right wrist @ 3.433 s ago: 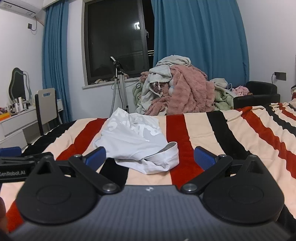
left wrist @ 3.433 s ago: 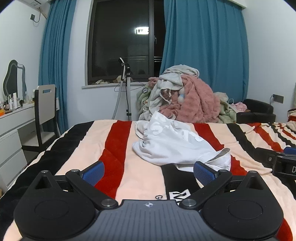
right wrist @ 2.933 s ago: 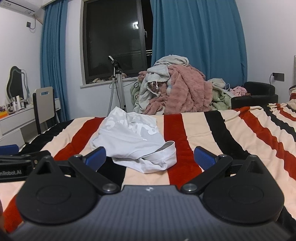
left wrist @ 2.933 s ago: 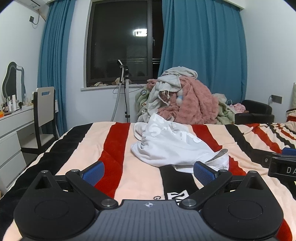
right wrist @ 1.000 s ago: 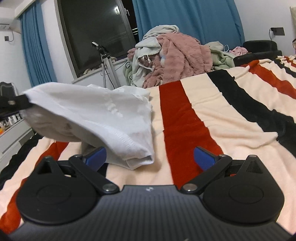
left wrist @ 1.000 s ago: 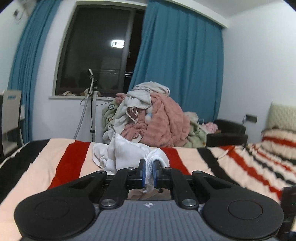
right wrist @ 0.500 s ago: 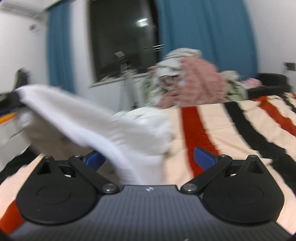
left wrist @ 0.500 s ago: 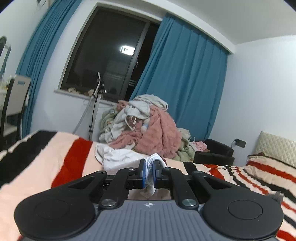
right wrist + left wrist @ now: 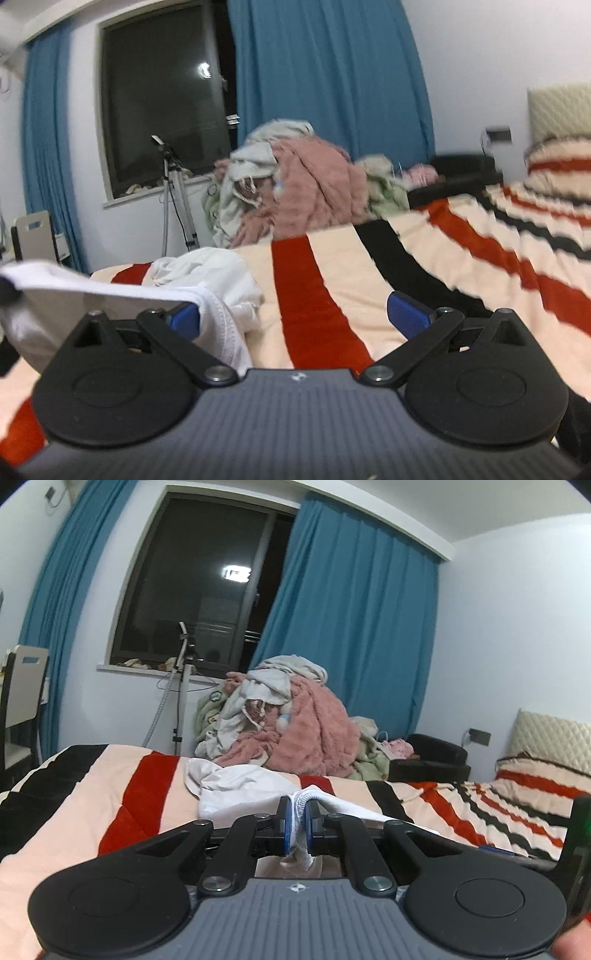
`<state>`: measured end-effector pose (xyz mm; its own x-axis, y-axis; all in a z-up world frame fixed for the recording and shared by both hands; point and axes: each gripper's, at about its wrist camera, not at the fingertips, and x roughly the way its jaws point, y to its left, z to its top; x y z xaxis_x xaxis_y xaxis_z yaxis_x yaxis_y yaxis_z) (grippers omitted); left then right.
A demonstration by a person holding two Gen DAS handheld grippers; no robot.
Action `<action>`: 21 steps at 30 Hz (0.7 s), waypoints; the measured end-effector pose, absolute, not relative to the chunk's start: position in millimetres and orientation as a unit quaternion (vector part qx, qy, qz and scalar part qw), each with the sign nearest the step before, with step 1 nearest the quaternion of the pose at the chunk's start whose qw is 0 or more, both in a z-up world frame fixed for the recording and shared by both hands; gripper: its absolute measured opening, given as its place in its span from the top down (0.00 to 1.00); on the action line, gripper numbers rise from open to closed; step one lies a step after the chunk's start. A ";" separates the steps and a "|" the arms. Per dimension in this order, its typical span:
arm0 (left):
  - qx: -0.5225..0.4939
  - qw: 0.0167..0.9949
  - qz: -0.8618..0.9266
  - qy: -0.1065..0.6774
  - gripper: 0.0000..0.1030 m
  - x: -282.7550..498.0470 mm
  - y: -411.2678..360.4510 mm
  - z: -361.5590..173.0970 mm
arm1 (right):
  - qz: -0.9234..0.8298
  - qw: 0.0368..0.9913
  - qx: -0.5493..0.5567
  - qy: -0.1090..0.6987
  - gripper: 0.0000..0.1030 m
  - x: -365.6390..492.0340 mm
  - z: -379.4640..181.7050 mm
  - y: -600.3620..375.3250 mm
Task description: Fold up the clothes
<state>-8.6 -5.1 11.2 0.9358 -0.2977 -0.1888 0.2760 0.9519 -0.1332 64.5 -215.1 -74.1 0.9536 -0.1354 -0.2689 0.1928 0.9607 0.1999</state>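
**White garment lifted by one hem corner: handling notes**

**Claw state.** The left claw [image 9: 297, 821] is closed almost fully, with the ribbed hem of the white garment [image 9: 236, 788] pinched between its blue pads. The right claw [image 9: 293, 314] stands wide open and grips nothing; a fold of the same hem lies against its left finger [image 9: 183, 317] without being clamped.

**Location.** One end of the garment is raised off the bed [image 9: 74, 812] at the left claw. The rest trails away in a crumpled heap toward the far edge of the bed, across the red and cream stripes of the blanket [image 9: 314, 302].

**Handling.** Judged from the sag and creasing, the fabric is light, soft and limp. It will not hold a shape and will droop from any single grip point. The stitched hem band is the firmest part and the best place to take hold. A second grip further along that hem, by the right claw, would probably let the cloth be stretched flat. Thin fabric may slip from a shallow pinch.

**Count.**
- Garments on the bed: one.
- Claws: two.
- A mixed pile of laundry [image 9: 295, 723] sits beyond the far edge of the bed; its items cannot be counted.
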 end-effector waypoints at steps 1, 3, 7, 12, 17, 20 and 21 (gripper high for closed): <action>-0.050 0.982 -0.148 0.104 0.92 -8.9 -7.0 10.5 | -0.082 0.979 0.118 0.142 0.00 63.9 -75.4 -219.0; -0.053 0.982 -0.146 0.103 0.93 -9.7 -7.2 9.8 | -0.083 0.974 0.120 0.176 0.00 65.0 -81.5 -222.4; -0.067 0.983 -0.141 0.100 0.93 -10.5 -0.4 11.3 | -0.088 0.946 0.125 0.284 0.00 86.5 -115.0 -221.7; -0.092 0.981 -0.137 0.101 0.93 -10.8 8.8 16.1 | -0.120 0.952 0.147 0.242 0.00 84.4 -107.3 -229.8; -0.125 0.974 -0.154 0.105 0.92 -15.4 19.5 20.7 | -0.195 0.980 0.039 -0.016 0.00 29.5 -37.4 -211.7; -0.123 0.971 -0.163 0.121 0.92 -16.5 20.7 17.2 | -0.184 0.981 0.028 -0.052 0.00 20.0 -21.0 -209.6; -0.123 0.969 -0.166 0.134 0.92 -14.1 20.1 13.7 | -0.181 0.982 0.020 -0.049 0.00 20.9 -20.7 -209.6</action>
<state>-14.1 20.1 13.7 0.9088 -0.3552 -0.2191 0.2891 0.9145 -0.2831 20.9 -209.6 -20.7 0.9297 -0.3577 0.0881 0.3537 0.9336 0.0575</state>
